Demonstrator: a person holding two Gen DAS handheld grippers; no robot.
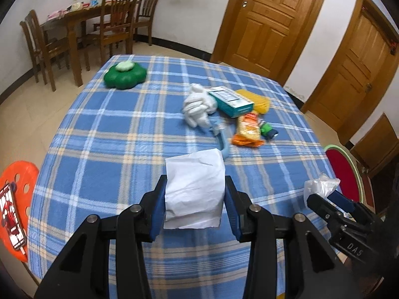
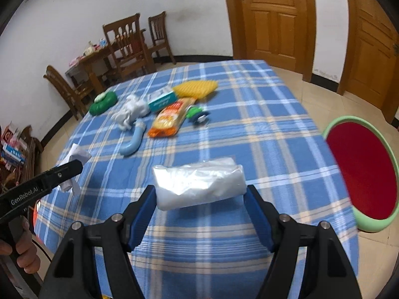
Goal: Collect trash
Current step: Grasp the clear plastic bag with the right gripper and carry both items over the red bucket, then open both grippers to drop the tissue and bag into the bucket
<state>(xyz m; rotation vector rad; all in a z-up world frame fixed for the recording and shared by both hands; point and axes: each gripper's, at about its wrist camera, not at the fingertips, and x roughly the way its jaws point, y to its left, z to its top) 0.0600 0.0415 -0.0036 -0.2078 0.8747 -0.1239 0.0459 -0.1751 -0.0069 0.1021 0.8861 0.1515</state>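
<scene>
Two claws, creased white tissue [image 1: 194, 186] left, crumpled clear plastic bag [image 2: 199, 185] right.

soft even indoor light, fisheye-bent edges, slight blur.

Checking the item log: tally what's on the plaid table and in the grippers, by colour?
White: 3, tissue, plastic bag, gloves
Green: 2, flower-shaped container, small toy
Yellow: 1, sponge
Orange: 1, snack packet
Teal: 1, box
Light blue: 1, tube
Total: 9
</scene>
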